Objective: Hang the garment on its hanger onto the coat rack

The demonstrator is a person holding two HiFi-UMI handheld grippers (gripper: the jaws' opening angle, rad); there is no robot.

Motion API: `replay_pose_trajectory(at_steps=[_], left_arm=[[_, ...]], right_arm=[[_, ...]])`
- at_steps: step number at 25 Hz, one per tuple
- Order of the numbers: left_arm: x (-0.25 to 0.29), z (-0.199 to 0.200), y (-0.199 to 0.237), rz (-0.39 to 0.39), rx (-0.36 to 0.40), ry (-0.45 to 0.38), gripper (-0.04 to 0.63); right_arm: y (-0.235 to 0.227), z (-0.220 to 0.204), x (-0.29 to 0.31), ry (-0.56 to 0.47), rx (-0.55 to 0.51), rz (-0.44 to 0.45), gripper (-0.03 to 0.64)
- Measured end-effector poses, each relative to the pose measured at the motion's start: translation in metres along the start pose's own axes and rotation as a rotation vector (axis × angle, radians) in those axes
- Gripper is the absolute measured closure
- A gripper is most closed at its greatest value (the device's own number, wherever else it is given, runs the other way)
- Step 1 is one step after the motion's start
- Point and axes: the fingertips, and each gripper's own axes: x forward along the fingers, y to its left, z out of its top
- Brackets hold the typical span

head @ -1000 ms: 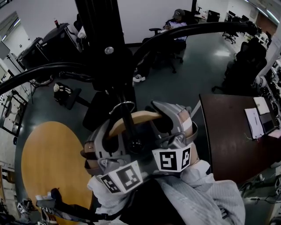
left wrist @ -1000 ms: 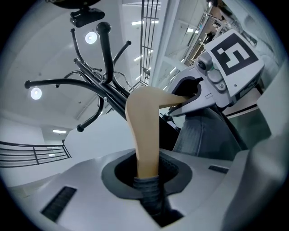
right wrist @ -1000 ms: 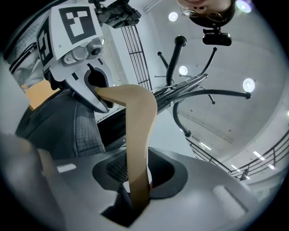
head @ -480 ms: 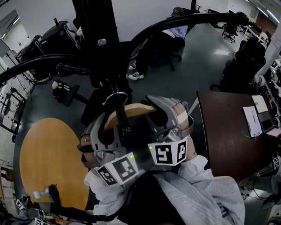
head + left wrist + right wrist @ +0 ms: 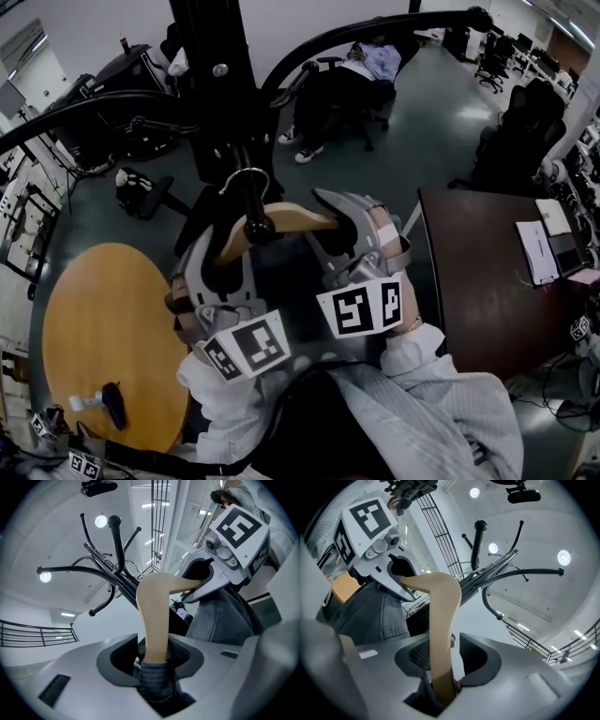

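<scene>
The coat rack fills the top of the head view: a black, smooth metal pole with long curved arms and short pegs ending in round knobs. Below it hangs the garment, a dark grey, finely ribbed cloth draped over its hanger and drooping between the two tools.

The hanger is pale, smooth wood, bowed like shoulders. A second ago it sat lower, and its hook was short of the rack. Now the thin steel hook lies against the pole, and a ball-tipped peg pokes out just under it. The hook looks to be over that peg, so the hang seems all but made.

The left gripper has just been opening. Its jaws stand spread around the hanger's cloth-covered left end, with a dark gap showing beside the wood. The right gripper has likewise been opening, and its jaws are loose about the bare right end. I judge this to be the release: once both draw back, the rack alone carries the weight.
</scene>
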Motion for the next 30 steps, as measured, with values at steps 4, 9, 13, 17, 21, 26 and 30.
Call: replay_pose_trajectory(at_steps=[4, 9, 13, 17, 21, 26, 30], left_arm=[[-0.014, 0.002, -0.004, -0.014, 0.015, 0.003, 0.422], [-0.028, 0.011, -0.003, -0.019, 0.012, -0.018, 0.402], [-0.040, 0.019, 0.003, -0.018, -0.058, -0.045, 0.402], [-0.049, 0.029, 0.007, -0.037, -0.089, -0.085, 0.402], [-0.049, 0.041, 0.011, -0.057, -0.140, -0.115, 0.402], [-0.050, 0.060, -0.002, -0.127, -0.234, -0.161, 0.402], [-0.044, 0.077, -0.027, -0.205, -0.300, -0.193, 0.403]], right_arm=[[0.005, 0.008, -0.015, -0.012, 0.014, 0.039, 0.462], [0.006, 0.023, -0.029, -0.040, -0.003, 0.070, 0.432], [0.010, 0.033, -0.041, -0.069, -0.030, 0.070, 0.423], [0.011, 0.050, -0.050, -0.114, -0.012, 0.078, 0.420], [0.002, 0.060, -0.055, -0.142, 0.045, 0.066, 0.420], [-0.010, 0.050, -0.064, -0.107, 0.139, 0.025, 0.422], [-0.017, 0.034, -0.075, -0.074, 0.200, -0.002, 0.423]])
